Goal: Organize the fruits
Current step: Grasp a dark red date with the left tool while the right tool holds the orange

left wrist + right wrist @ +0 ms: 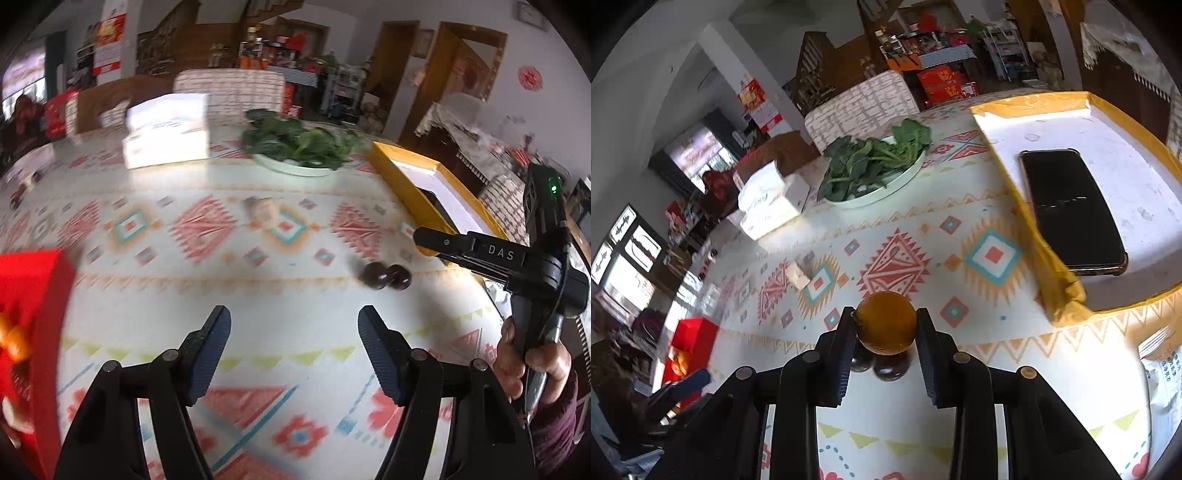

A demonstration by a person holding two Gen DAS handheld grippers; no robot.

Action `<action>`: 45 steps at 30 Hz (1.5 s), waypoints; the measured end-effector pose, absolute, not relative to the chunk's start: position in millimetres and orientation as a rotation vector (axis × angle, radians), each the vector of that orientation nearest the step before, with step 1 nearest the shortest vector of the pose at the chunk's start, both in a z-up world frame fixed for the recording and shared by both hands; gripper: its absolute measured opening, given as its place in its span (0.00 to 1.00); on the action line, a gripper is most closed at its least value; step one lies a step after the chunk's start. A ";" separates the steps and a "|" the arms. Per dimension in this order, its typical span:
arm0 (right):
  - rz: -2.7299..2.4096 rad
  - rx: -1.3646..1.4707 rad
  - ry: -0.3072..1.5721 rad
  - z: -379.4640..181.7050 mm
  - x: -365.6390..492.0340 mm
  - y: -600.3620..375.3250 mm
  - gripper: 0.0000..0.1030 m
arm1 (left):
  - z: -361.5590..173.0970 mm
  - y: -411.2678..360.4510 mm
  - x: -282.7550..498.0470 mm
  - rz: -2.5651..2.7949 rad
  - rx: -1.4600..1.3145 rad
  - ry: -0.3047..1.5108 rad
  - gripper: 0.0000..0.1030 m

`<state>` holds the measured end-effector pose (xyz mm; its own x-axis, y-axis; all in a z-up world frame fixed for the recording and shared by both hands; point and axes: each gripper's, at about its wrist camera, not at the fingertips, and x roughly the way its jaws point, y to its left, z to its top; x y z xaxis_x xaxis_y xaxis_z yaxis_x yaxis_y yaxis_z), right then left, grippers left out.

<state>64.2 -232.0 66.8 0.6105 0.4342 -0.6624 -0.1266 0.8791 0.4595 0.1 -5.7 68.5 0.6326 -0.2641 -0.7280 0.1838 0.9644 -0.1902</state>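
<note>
My right gripper is shut on an orange and holds it above the patterned tablecloth; it shows in the left wrist view at the right. Two dark round fruits lie on the cloth just below it, partly hidden under the orange in the right wrist view. My left gripper is open and empty, over the cloth short of the dark fruits. A red box with oranges inside stands at the left edge, also in the right wrist view.
A white plate of leafy greens stands at the back. A yellow-rimmed tray holds a black phone at the right. A white tissue box and a small pale lump lie on the cloth.
</note>
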 end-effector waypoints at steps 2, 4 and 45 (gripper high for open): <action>0.322 0.402 0.849 67.1 63.8 -237.0 0.34 | 64.7 -25.5 11.2 -0.289 -0.079 0.846 0.69; 0.327 0.432 0.849 66.0 63.6 -241.9 0.34 | 59.5 -42.1 22.3 -0.311 -0.042 0.842 0.69; 0.358 0.470 0.847 62.7 64.4 -243.5 0.34 | 58.6 -36.4 20.1 -0.390 -0.013 0.801 0.22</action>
